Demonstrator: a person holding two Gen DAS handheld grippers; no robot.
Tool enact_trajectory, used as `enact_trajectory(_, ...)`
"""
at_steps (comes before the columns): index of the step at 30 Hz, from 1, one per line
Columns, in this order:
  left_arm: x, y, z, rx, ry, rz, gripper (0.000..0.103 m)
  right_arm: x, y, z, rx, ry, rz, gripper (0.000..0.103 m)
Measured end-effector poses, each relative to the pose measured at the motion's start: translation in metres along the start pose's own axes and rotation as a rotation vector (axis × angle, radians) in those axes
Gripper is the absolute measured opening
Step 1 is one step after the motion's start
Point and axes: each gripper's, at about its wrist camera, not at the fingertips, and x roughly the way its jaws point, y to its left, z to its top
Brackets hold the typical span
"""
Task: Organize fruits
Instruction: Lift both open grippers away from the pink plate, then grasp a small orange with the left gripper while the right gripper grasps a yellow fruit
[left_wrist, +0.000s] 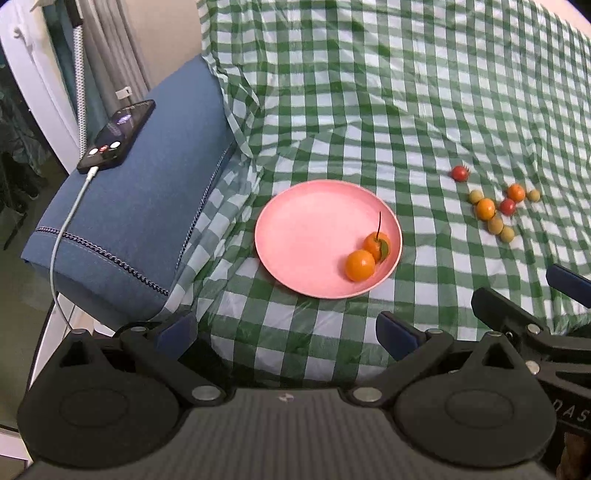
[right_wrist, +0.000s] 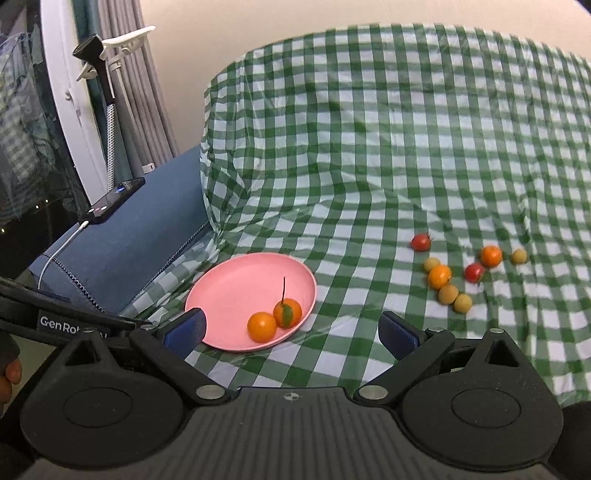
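Observation:
A pink plate (left_wrist: 303, 229) (right_wrist: 236, 284) lies on the green checked cloth with two oranges in it, one plain (left_wrist: 359, 265) (right_wrist: 261, 326) and one with a stem and leaf (left_wrist: 376, 245) (right_wrist: 287, 312). To its right lies a loose cluster of small fruits on the cloth: two oranges (left_wrist: 485, 209) (right_wrist: 439, 277), two red ones (left_wrist: 459, 173) (right_wrist: 421, 242) and several yellow-green ones (left_wrist: 495, 225) (right_wrist: 448, 294). My left gripper (left_wrist: 286, 334) is open and empty, in front of the plate. My right gripper (right_wrist: 291, 332) is open and empty, near the plate's front edge; it also shows at the left wrist view's right edge (left_wrist: 524, 295).
A blue cushioned armrest (left_wrist: 140, 206) (right_wrist: 122, 240) stands left of the plate with a phone (left_wrist: 117, 134) (right_wrist: 112, 201) on a white charging cable on it. Curtains and a white frame stand beyond. The cloth runs up the backrest behind.

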Motion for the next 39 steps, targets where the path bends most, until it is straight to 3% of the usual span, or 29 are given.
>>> enact_trajectory(4, 0.016, -0.012, 0.007, 0.031, 0.064, -0.008, 0.103, 0.011, -0.017, -0.004, 0.062, 0.020, -0.011, 0.102)
enact_trajectory(7, 0.032, -0.028, 0.019, 0.056, 0.107, -0.026, 0.103, 0.019, -0.042, -0.005, 0.102, 0.010, -0.080, 0.102)
enact_trajectory(10, 0.051, -0.049, 0.039, 0.054, 0.137, -0.071, 0.103, 0.029, -0.082, -0.002, 0.142, -0.019, -0.216, 0.102)
enact_trajectory(16, 0.099, -0.124, 0.101, 0.057, 0.136, -0.184, 0.103, 0.079, -0.182, 0.011, 0.170, -0.077, -0.580, 0.102)
enact_trajectory(19, 0.129, -0.169, 0.129, 0.074, 0.141, -0.234, 0.103, 0.112, -0.230, 0.016, 0.190, -0.067, -0.660, 0.102)
enact_trajectory(24, 0.183, -0.232, 0.158, 0.127, 0.198, -0.304, 0.103, 0.168, -0.277, 0.024, 0.214, -0.053, -0.646, 0.102)
enact_trajectory(29, 0.232, -0.264, 0.162, 0.174, 0.262, -0.262, 0.103, 0.220, -0.293, 0.029, 0.103, 0.014, -0.650, 0.101)
enact_trajectory(33, 0.258, -0.266, 0.159, 0.165, 0.317, -0.253, 0.103, 0.237, -0.293, 0.034, 0.035, -0.001, -0.644, 0.098)
enact_trajectory(36, 0.259, -0.265, 0.155, 0.182, 0.280, -0.231, 0.103, 0.240, -0.288, 0.036, -0.010, -0.016, -0.632, 0.083)
enact_trajectory(38, 0.260, -0.262, 0.154, 0.178, 0.277, -0.237, 0.103, 0.240, -0.286, 0.036, -0.013, -0.007, -0.598, 0.058)
enact_trajectory(39, 0.260, -0.262, 0.154, 0.175, 0.276, -0.236, 0.103, 0.240, -0.286, 0.036, -0.005, -0.007, -0.586, 0.057)
